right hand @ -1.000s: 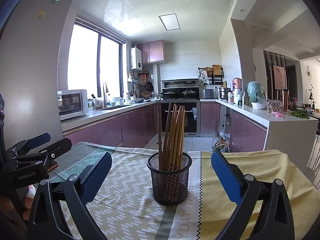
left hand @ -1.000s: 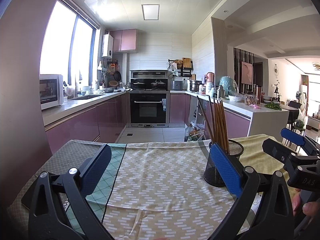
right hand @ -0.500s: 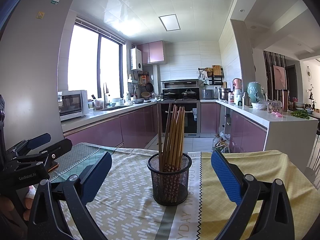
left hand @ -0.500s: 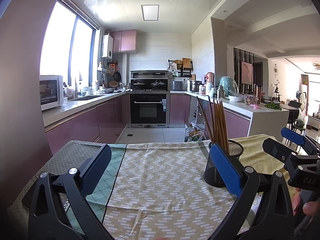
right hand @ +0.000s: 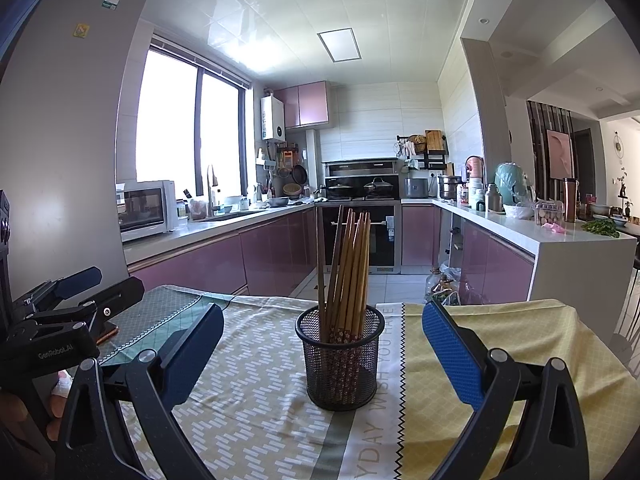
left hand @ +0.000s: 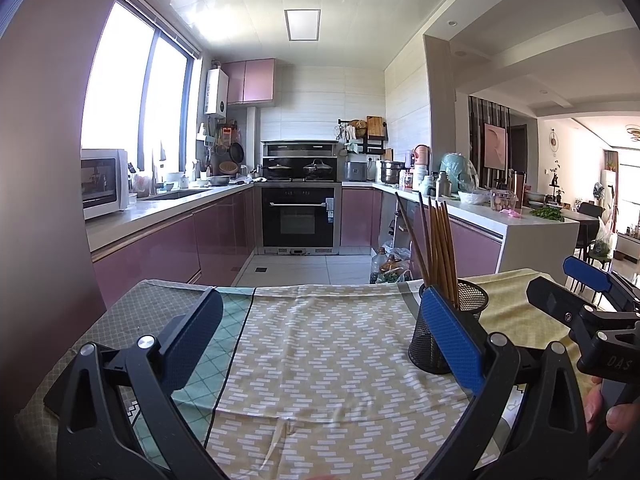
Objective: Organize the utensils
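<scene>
A black mesh holder stands upright on the patterned tablecloth, with several wooden chopsticks standing in it. My right gripper is open, its blue pads on either side of the holder and nearer the camera, holding nothing. My left gripper is also open and empty over the cloth; the holder with its chopsticks sits just behind its right finger. Each gripper shows at the edge of the other's view: the right gripper, the left gripper.
The table is covered by green, beige and yellow cloths. Beyond its far edge lies a kitchen with pink cabinets, an oven and a white counter on the right. A grey wall rises close on the left. A hand grips the right tool.
</scene>
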`<act>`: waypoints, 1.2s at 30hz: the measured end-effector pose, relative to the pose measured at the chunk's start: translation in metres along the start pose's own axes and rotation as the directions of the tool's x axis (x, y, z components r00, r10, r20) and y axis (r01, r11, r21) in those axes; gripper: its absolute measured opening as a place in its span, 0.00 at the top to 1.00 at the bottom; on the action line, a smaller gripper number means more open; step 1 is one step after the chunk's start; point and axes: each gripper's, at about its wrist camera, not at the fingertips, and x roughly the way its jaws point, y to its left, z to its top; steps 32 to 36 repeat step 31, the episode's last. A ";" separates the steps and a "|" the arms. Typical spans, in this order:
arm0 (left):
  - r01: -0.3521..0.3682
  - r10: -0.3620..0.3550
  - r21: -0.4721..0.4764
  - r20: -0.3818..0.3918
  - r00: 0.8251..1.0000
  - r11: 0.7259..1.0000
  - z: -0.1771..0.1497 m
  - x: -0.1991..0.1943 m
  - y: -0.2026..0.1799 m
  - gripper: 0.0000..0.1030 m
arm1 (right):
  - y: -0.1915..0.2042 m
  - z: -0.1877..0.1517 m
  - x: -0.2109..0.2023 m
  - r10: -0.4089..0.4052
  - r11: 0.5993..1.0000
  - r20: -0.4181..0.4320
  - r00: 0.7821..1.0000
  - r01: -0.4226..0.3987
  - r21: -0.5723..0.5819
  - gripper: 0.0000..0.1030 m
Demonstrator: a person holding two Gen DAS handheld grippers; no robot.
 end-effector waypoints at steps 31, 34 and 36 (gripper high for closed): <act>-0.025 0.027 0.014 -0.088 0.996 1.000 -0.007 0.024 0.006 0.05 | -0.051 -0.017 0.033 -0.110 0.993 -0.176 0.978 0.116 0.025 0.07; -0.025 0.027 0.014 -0.088 0.996 1.000 -0.007 0.024 0.006 0.05 | -0.051 -0.017 0.033 -0.110 0.993 -0.176 0.978 0.116 0.025 0.07; -0.025 0.027 0.014 -0.088 0.996 1.000 -0.007 0.024 0.006 0.05 | -0.051 -0.017 0.033 -0.110 0.993 -0.176 0.978 0.116 0.025 0.07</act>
